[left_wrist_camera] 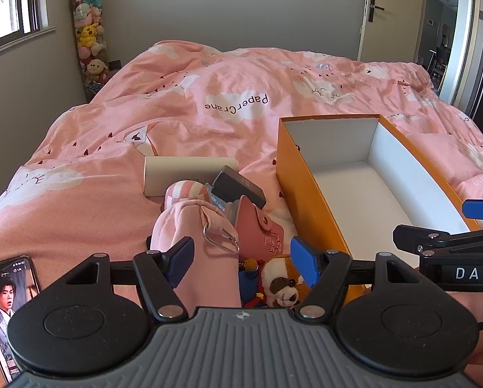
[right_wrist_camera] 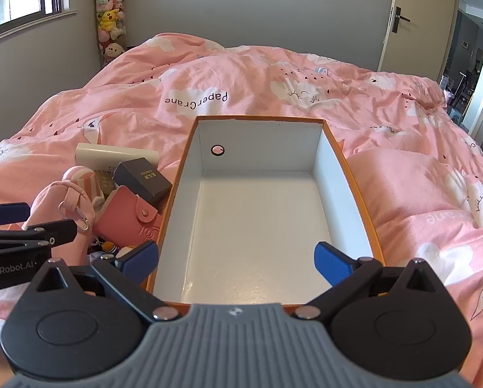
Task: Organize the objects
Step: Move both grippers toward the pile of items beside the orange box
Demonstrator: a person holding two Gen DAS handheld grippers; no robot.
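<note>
An orange box (right_wrist_camera: 354, 174) with a bare white inside lies on the pink duvet. My right gripper (right_wrist_camera: 237, 260) hangs open over the box's near end with nothing between its fingers. Left of the box is a heap: a cream box (left_wrist_camera: 189, 174), a dark grey box (left_wrist_camera: 238, 187), a pink snap wallet (left_wrist_camera: 260, 229), a pink pouch (left_wrist_camera: 196, 236) with a metal clip, and a small plush dog (left_wrist_camera: 281, 279). My left gripper (left_wrist_camera: 243, 260) stands open just over this heap, its fingers either side of the pouch and wallet.
A phone (left_wrist_camera: 5, 304) with a lit screen lies on the duvet (left_wrist_camera: 79, 213) at the near left. A tall tube of plush toys (left_wrist_camera: 89, 32) stands in the far corner by the window. A door (left_wrist_camera: 390, 13) is open at the right.
</note>
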